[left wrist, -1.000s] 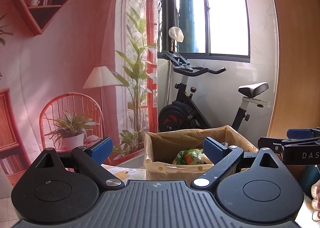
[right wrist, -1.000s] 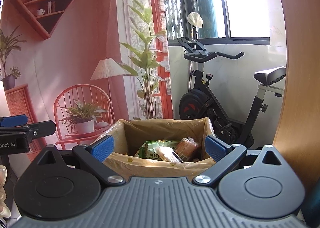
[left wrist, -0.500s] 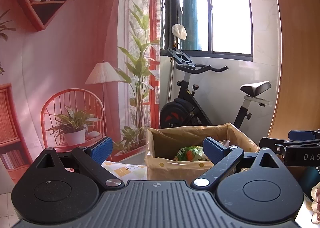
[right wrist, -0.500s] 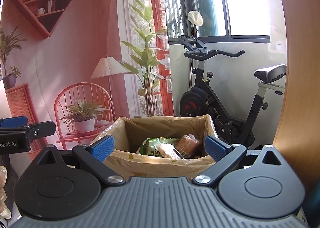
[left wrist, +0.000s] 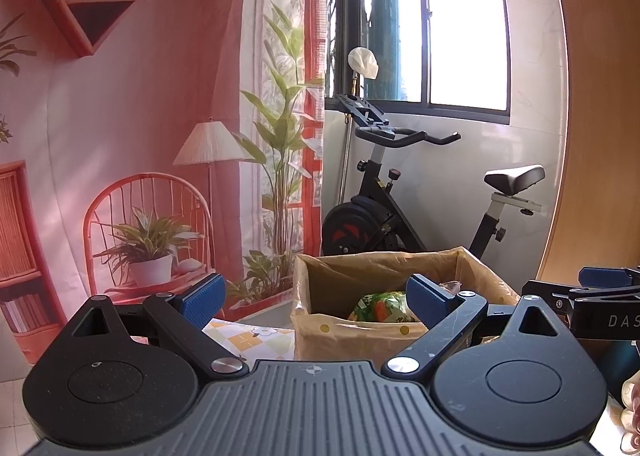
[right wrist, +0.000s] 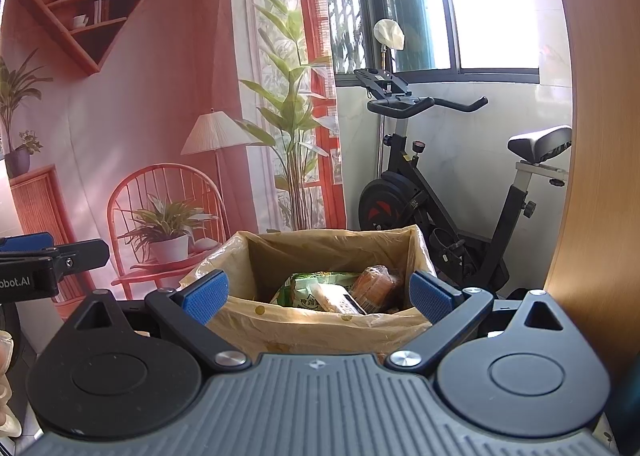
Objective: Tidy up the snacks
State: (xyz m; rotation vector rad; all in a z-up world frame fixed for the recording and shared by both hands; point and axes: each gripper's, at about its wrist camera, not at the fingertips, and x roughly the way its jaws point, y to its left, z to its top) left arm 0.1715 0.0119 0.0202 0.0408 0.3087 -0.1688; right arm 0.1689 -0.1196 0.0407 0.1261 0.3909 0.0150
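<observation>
Both tongs are spread wide and hold nothing: the left tongs (left wrist: 314,298) sit beside the box, the right tongs (right wrist: 318,296) squarely in front of it, so the right pair frames the opening and seems better placed to reach in. Just beyond the blue pads (right wrist: 205,295) stands the task's container, a cardboard box (right wrist: 320,326) lined with a yellowish dotted plastic bag, resting on a desk (left wrist: 248,338) covered by a checked, flowered cloth. The snacks lie inside it, probably gathered there so they stay together.

The right wrist view looks down into the box and shows a green packet (right wrist: 308,288), a pale wrapped bar (right wrist: 334,298) and an orange-brown packet (right wrist: 374,282) against the far wall. The left wrist view, lower and off to the side, shows only one green-and-orange packet (left wrist: 380,306) over the rim, yet it alone reveals the cloth. Each camera catches the other tool at its edge.

Farther back stand an exercise bike (right wrist: 440,192), a printed room backdrop (left wrist: 140,136) and a bright window (left wrist: 464,20).
</observation>
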